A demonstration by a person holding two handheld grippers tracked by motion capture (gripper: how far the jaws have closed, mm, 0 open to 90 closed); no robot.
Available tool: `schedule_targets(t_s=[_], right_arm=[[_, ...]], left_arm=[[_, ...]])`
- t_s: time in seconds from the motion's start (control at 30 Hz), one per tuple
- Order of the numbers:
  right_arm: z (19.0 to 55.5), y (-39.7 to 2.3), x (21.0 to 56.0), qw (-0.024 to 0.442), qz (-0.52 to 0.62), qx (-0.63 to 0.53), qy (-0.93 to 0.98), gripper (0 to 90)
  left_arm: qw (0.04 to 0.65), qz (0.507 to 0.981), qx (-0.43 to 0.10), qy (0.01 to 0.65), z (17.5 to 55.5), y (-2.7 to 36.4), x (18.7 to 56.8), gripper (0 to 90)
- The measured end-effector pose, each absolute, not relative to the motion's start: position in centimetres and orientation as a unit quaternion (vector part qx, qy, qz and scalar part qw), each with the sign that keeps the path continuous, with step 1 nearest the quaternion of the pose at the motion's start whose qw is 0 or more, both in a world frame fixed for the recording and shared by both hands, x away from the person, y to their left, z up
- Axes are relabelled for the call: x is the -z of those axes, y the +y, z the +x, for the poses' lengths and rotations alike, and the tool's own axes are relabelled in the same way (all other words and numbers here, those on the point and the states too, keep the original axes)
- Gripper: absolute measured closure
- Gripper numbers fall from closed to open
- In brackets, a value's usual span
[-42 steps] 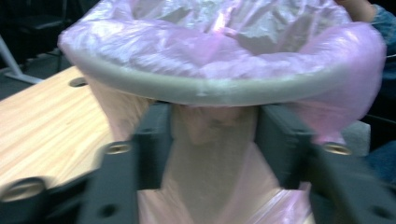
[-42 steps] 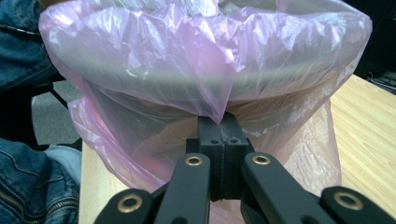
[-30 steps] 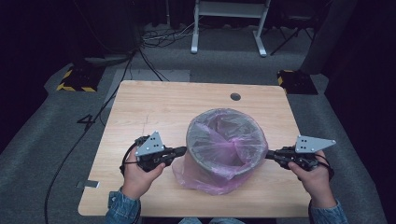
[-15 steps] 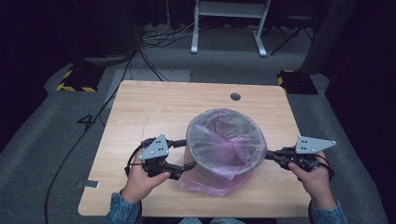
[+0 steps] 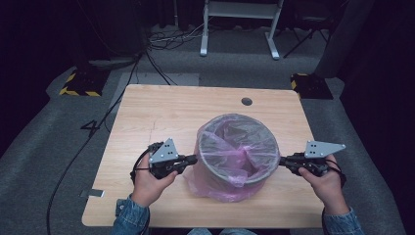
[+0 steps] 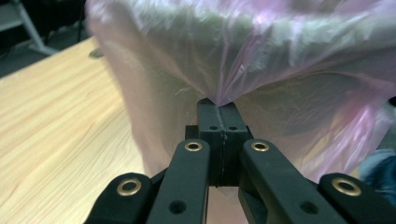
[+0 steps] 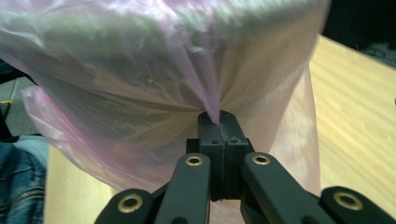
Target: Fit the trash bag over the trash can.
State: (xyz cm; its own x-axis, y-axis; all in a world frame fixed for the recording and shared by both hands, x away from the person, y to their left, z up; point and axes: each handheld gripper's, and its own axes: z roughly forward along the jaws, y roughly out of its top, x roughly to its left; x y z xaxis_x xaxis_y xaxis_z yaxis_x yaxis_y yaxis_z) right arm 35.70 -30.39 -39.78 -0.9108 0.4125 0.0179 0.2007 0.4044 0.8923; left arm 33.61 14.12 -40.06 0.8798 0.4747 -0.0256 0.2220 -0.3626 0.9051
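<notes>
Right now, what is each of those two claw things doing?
Left gripper: closed, pinching the pink bag on the bin's side.
Right gripper: closed, pinching the same bag on the opposite side.

Light falls from overhead onto the pale wooden table [image 5: 161, 112], leaving it evenly bright with only a faint shadow under the translucent pink plastic bag [image 5: 230, 183], while the grey floor and the room's back sink into near black. The high view is soft and slightly grainy, with mild bending at its edges. In both gripper views the bag [image 6: 261, 60] is smeared and out of focus with pale sheen, and the black jaws stay sharp.
</notes>
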Motion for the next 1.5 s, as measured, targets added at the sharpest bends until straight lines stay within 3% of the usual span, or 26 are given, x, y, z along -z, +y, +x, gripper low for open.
schedule_targets(t_s=[0.4,0.53,0.67,0.7,0.73,0.8,0.87,0.93,1.0,1.07,1.1,1.13,1.2,1.23,1.37,1.5], right_arm=[[38.1,-32.1,45.1,0.064,0.255,-0.462,0.847,90.0],[37.4,-31.8,46.4,0.062,0.253,-0.417,0.871,90.0],[36.7,-32.1,46.9,0.055,0.256,-0.419,0.869,90.0],[36.5,-32.3,46.6,0.062,0.255,-0.431,0.863,89.1],[36.2,-32.6,46.1,0.068,0.257,-0.449,0.853,74.3],[35.8,-33.1,44.9,0.094,0.258,-0.488,0.828,53.2],[35.5,-33.2,43.9,0.108,0.243,-0.509,0.819,44.3],[35.3,-32.8,42.8,0.107,0.223,-0.519,0.818,37.9],[35.4,-32.4,42.5,0.114,0.214,-0.516,0.822,44.0],[35.7,-32.1,42.1,0.113,0.203,-0.506,0.831,72.5],[35.8,-32.0,42.0,0.110,0.204,-0.503,0.833,81.8],[36.0,-31.8,41.7,0.111,0.201,-0.507,0.831,89.4],[36.2,-31.6,41.2,0.111,0.199,-0.514,0.827,90.0],[36.3,-31.4,40.8,0.115,0.197,-0.519,0.824,90.0],[37.1,-30.9,39.7,0.130,0.200,-0.530,0.814,88.8],[38.4,-30.4,39.9,0.109,0.208,-0.515,0.824,88.5]], left_arm=[[0.463,0.844,-0.088,0.255,35.8,13.7,44.6,90.0],[0.388,0.881,-0.096,0.255,35.2,13.3,46.5,90.0],[0.444,0.860,-0.086,0.235,34.2,14.2,46.6,90.0],[0.466,0.848,-0.089,0.238,34.1,14.4,46.2,81.2],[0.485,0.837,-0.099,0.235,34.0,14.6,45.7,59.7],[0.517,0.818,-0.100,0.231,33.8,14.7,44.5,39.4],[0.537,0.807,-0.103,0.223,33.9,14.6,43.5,28.3],[0.535,0.810,-0.110,0.213,34.4,14.1,43.0,24.3],[0.528,0.814,-0.119,0.211,35.1,13.7,42.6,23.1],[0.529,0.816,-0.115,0.201,35.8,13.5,42.4,24.3],[0.533,0.821,-0.102,0.177,36.1,13.5,42.2,35.1],[0.536,0.823,-0.087,0.169,36.2,13.5,42.1,58.2],[0.541,0.822,-0.064,0.166,36.2,13.5,42.0,85.4],[0.537,0.823,-0.062,0.173,36.2,13.6,41.9,90.0],[0.505,0.835,-0.088,0.201,36.7,13.6,42.4,90.0],[0.473,0.846,-0.090,0.229,37.7,13.5,44.3,90.0]])
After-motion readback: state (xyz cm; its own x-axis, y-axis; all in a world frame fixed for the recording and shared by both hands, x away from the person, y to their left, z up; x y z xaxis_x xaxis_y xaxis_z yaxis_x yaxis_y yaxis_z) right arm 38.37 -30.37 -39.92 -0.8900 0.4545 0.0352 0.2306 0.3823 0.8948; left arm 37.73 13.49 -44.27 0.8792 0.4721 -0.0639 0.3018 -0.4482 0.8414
